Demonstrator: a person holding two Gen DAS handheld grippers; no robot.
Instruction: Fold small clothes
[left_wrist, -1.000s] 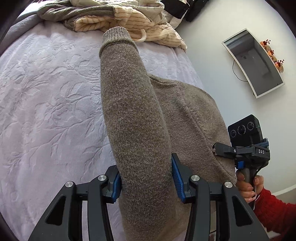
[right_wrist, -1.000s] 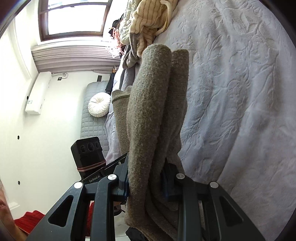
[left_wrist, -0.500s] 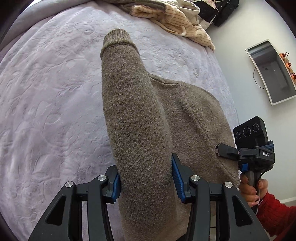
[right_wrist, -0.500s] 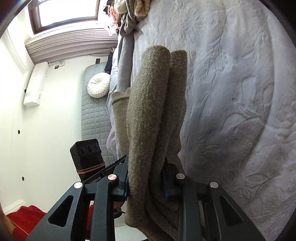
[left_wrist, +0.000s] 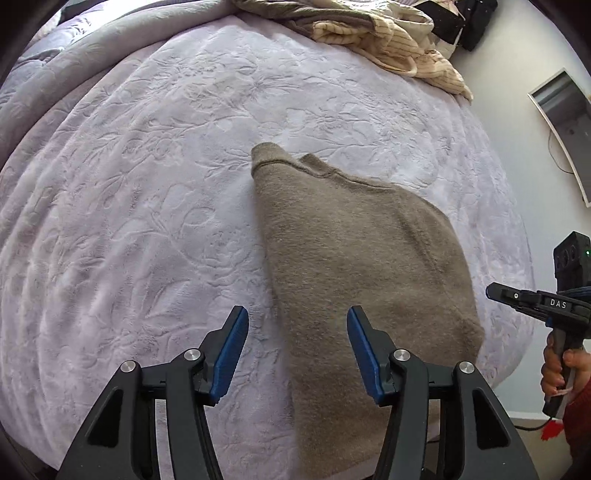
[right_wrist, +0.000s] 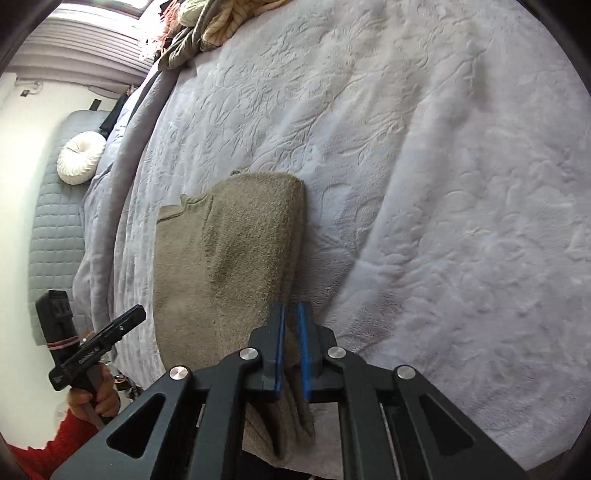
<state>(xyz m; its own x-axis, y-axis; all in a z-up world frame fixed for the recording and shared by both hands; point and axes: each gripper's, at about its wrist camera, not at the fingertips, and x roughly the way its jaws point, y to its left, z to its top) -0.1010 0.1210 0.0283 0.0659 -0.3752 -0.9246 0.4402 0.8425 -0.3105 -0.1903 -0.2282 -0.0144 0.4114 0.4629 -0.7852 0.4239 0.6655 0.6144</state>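
A bed (left_wrist: 147, 184) under a pale lilac cover embossed with leaves fills both views, with a heap of striped cream clothes (left_wrist: 399, 40) bunched at its far edge. On the cover lies the brown knitted sweater (left_wrist: 354, 266), folded into a long narrow shape that runs from the near edge of the bed toward the middle, its ribbed cuff end farthest from the cameras; it rests flat on the cover, with its near end hanging slightly over the bed's edge. The left hand-held gripper (left_wrist: 297, 350) points steeply down at the bed, its jaws opening and released: the blue pads stand apart, the left side of the sweater passes below the gap, and neither pad presses the fabric. The right hand-held gripper (right_wrist: 291, 350) also tilts downward, its jaws closing, almost together over the near right edge of the sweater; whether the pads pinch the knit or only hang over it I cannot tell. In the left view a hand (left_wrist: 557, 369) with a red sleeve wraps the right gripper's handle at the bed's edge.
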